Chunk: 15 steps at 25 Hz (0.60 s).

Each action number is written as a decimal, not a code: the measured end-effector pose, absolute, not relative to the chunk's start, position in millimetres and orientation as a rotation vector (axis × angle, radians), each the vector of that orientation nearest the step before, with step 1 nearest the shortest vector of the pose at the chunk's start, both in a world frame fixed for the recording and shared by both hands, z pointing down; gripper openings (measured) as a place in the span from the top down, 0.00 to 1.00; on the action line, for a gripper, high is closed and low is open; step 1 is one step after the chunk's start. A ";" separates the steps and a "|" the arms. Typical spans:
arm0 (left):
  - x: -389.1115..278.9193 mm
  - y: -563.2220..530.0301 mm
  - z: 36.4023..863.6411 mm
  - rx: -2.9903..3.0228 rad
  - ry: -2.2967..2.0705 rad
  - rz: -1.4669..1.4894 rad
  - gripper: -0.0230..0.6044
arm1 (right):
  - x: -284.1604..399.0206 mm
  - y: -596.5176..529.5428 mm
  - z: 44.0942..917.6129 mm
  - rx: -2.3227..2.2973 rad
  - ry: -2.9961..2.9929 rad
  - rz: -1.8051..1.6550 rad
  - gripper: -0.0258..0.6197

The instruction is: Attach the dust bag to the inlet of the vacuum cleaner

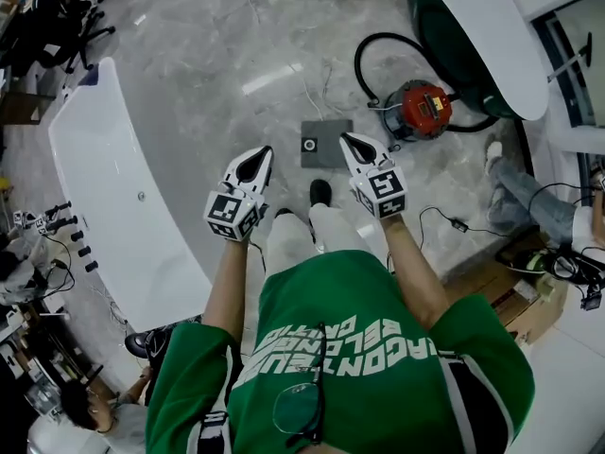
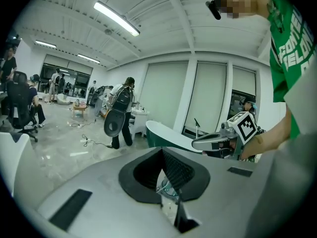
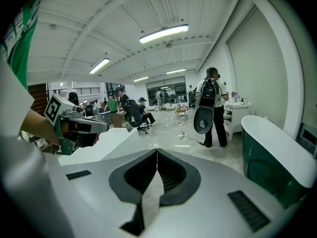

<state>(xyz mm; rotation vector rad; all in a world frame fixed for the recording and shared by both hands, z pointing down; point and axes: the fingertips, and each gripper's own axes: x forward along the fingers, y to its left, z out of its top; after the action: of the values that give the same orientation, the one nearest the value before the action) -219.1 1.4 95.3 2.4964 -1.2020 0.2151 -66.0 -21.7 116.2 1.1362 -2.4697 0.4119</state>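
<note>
In the head view a flat grey dust bag [image 1: 326, 143] with a round collar hole lies on the marble floor ahead of my feet. To its right stands the red vacuum cleaner [image 1: 421, 110] with a black hose looped behind it. Both grippers are held out at waist height, well above the floor and short of the bag. My left gripper [image 1: 266, 151] [image 2: 162, 150] has its jaws together with nothing in them. My right gripper [image 1: 346, 138] [image 3: 157, 151] is likewise shut and empty. Each gripper view shows the other gripper alongside.
A long white curved counter [image 1: 104, 187] runs along the left. A green-and-white tub [image 1: 482, 36] stands at upper right behind the vacuum cleaner. Someone's legs [image 1: 529, 201], cables and a cardboard box [image 1: 515, 301] are at right. A person with a backpack [image 3: 210, 108] stands farther off.
</note>
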 end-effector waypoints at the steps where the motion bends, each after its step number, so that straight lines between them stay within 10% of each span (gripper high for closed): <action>1: -220.1 -1.8 98.2 2.499 -1.196 0.219 0.96 | -70.2 -23.7 120.1 1.132 -2.468 0.416 0.95; 15: -245.3 -57.1 175.9 2.479 -1.086 0.245 0.96 | -122.8 -61.0 199.5 1.098 -2.405 0.508 0.95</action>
<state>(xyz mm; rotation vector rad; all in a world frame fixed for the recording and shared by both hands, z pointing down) -245.3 -57.1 175.9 2.4792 -1.0863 0.2449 -122.8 -61.0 199.5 1.0979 -2.4047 0.5077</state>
